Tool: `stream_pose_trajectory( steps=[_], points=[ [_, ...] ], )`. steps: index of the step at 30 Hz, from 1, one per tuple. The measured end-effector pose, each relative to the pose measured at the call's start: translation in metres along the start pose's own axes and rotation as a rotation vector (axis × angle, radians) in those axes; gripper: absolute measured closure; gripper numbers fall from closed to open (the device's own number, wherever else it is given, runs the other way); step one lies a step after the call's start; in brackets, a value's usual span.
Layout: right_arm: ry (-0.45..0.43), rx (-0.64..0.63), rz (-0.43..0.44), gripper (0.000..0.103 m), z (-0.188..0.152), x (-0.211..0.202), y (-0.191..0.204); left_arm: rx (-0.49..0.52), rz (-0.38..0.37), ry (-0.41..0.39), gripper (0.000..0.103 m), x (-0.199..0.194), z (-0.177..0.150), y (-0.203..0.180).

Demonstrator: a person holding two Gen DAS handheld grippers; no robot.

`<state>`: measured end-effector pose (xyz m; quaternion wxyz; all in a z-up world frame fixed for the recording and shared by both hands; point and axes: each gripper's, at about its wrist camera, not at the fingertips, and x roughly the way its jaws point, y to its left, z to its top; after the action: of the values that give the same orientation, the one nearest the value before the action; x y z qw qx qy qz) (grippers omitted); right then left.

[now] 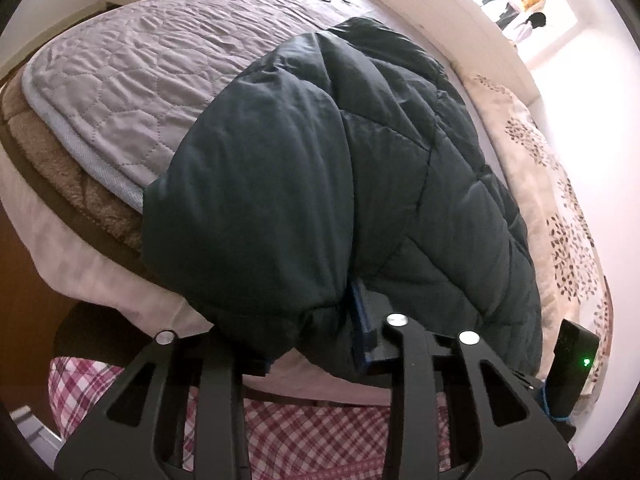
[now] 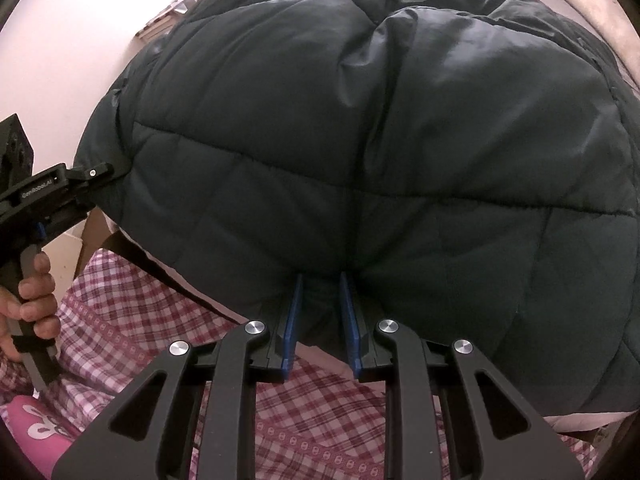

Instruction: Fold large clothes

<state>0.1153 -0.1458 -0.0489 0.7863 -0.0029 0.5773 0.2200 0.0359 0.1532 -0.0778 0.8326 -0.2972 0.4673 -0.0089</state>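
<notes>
A large dark green quilted puffer jacket (image 1: 340, 168) lies on the bed with its near edge hanging over the bed's front. It fills most of the right wrist view (image 2: 380, 140). My left gripper (image 1: 320, 328) is shut on a bunched fold of the jacket's near edge; only one blue pad shows, the other is hidden under the fabric. My right gripper (image 2: 320, 304) is shut on the jacket's near hem, with fabric pinched between its blue pads (image 2: 348, 320). The left gripper also shows in the right wrist view (image 2: 108, 170), gripping the jacket's left corner.
A grey quilted cover (image 1: 132, 76) lies over a brown blanket (image 1: 60, 160) on the bed's left part. A floral sheet (image 1: 560, 208) and white headboard (image 1: 440, 12) lie to the right. My red checked trousers (image 2: 160, 320) are just below the bed edge.
</notes>
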Motion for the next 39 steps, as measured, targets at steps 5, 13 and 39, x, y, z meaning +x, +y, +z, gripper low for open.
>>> stream_pose_trajectory(
  steps=[5, 13, 39],
  points=[
    [0.0, 0.039, 0.052, 0.081, 0.005, -0.015, -0.005, -0.051, -0.043, -0.026, 0.033, -0.012, 0.006, -0.001],
    [-0.191, 0.113, 0.033, 0.081, 0.066, -0.06, -0.026, -0.119, -0.093, -0.014, 0.021, 0.002, 0.016, 0.007],
    [-0.084, 0.176, -0.008, 0.082, 0.128, 0.0, -0.058, 0.351, -0.157, -0.262, 0.087, -0.073, 0.025, -0.112]
  ],
)
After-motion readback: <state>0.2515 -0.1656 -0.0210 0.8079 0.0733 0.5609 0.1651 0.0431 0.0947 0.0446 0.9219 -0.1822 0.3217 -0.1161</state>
